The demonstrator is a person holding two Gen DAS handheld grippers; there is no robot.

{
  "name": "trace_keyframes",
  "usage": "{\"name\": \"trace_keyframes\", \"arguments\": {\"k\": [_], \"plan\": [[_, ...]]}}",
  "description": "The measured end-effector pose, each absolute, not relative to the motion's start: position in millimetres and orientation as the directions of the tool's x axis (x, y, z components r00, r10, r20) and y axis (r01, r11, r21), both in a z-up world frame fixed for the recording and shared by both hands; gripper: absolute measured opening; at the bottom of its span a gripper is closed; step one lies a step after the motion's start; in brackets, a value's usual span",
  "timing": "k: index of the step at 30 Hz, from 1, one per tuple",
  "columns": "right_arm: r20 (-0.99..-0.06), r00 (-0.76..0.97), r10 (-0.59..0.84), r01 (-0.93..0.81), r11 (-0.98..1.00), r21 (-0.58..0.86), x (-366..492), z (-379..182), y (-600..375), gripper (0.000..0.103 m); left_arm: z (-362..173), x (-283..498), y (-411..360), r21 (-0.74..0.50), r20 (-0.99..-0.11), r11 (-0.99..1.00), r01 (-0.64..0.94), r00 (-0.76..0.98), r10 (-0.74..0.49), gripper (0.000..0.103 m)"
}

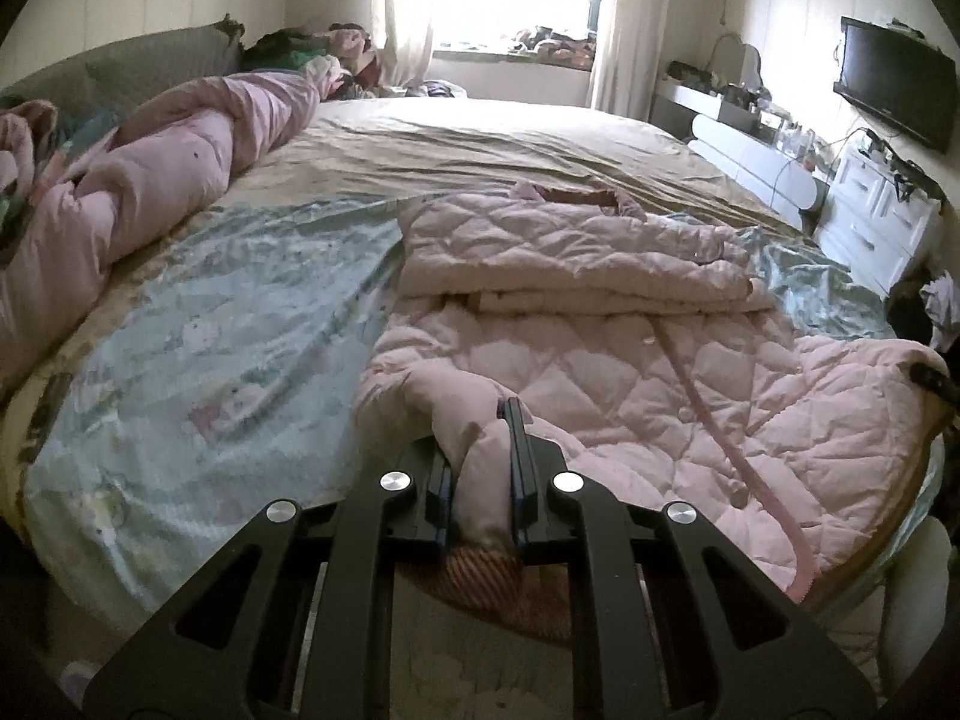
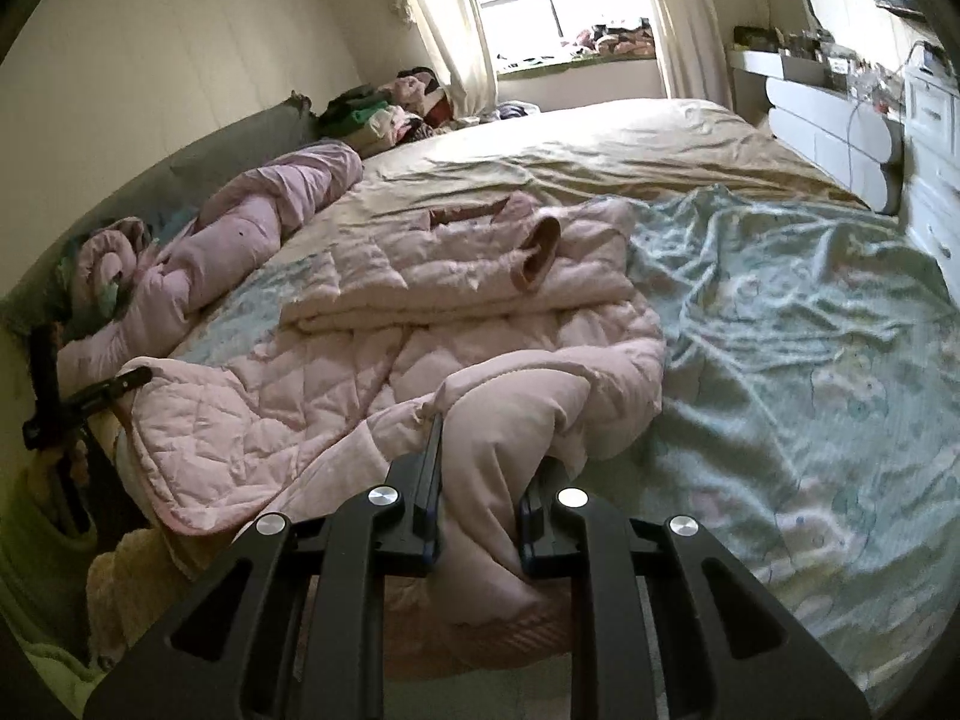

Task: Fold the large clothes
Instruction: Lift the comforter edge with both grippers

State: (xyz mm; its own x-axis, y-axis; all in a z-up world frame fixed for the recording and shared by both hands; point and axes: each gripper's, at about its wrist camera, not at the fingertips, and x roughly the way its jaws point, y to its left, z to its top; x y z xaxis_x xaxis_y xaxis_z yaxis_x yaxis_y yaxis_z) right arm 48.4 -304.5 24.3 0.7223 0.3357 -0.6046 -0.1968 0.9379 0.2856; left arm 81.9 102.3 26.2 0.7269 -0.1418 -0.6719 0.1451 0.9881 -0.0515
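A pale pink quilted coat (image 1: 600, 372) lies on the bed, its upper part folded over into a thick band (image 1: 570, 252). In the right wrist view the coat (image 2: 372, 372) spreads left of centre, with a brown-lined sleeve cuff (image 2: 540, 255) on the folded band. My left gripper (image 1: 480, 456) is shut on the coat's near left hem corner. My right gripper (image 2: 486, 468) is shut on a bunched hem corner on the coat's right side. The left gripper's tip also shows in the right wrist view (image 2: 120, 387) at the coat's far left corner. The right gripper's tip shows at the left wrist view's right edge (image 1: 930, 381).
The bed carries a light blue patterned sheet (image 1: 210, 330) and a tan sheet (image 1: 480, 144) further back. A rolled pink duvet (image 1: 150, 180) lies along the left. Clothes pile by the window (image 2: 408, 102). White drawers (image 1: 870, 222) and a TV (image 1: 894, 81) stand right.
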Motion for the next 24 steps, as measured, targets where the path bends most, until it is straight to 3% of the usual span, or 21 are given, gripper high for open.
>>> {"name": "trace_keyframes", "arguments": {"k": [24], "plan": [[-0.539,0.779,0.32,-0.201,0.942,0.268,99.7,68.1,-311.7,0.017,67.6,119.7,92.0,-0.032,-0.628,0.99,0.136,0.768,-0.126,0.007]]}}
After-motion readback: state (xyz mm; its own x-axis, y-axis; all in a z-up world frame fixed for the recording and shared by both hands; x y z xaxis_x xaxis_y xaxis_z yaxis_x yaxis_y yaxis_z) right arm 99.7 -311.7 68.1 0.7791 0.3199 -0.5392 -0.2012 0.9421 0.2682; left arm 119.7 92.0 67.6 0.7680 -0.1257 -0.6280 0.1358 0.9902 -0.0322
